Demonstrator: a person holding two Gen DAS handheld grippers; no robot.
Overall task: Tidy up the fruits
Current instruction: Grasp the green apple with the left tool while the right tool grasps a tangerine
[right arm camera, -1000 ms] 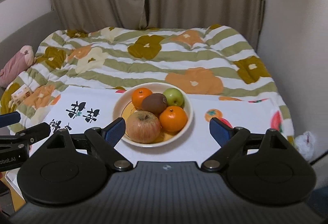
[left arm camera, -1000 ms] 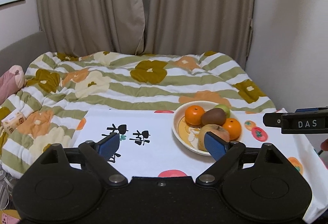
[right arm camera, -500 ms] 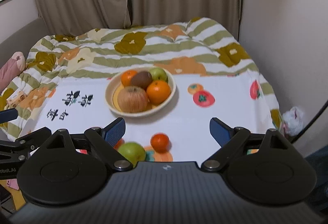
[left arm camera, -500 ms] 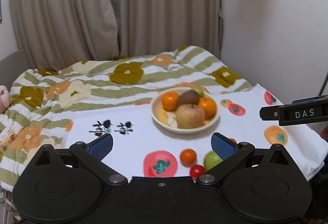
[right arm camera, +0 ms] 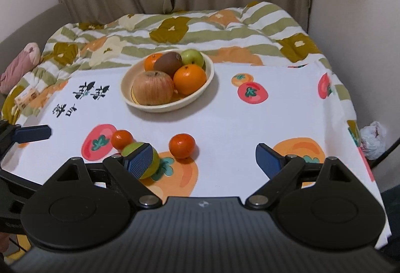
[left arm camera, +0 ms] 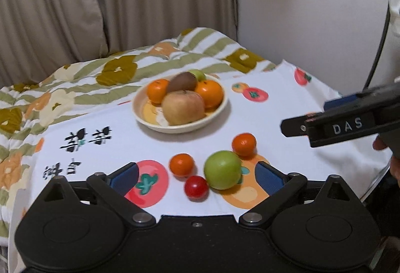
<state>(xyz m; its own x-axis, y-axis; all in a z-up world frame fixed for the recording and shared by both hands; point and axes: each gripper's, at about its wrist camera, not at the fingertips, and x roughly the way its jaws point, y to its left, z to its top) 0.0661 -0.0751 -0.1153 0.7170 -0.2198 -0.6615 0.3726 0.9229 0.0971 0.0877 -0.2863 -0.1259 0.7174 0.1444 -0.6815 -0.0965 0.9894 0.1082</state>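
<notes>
A cream bowl on the white printed cloth holds a big apple, two oranges, a kiwi and a small green apple. On the cloth in front lie a green apple, two small tangerines and a red cherry tomato. My left gripper is open above these loose fruits. My right gripper is open, its left pad in front of the green apple, with a tangerine between its fingers.
The white cloth covers a table that drops off at the right and front edges. A flowered striped quilt lies behind, with curtains and a wall beyond. A white bag lies on the floor at right.
Both grippers have pulled back and tilted down, so the loose fruits in front of the bowl have come into view. Both stay open.
</notes>
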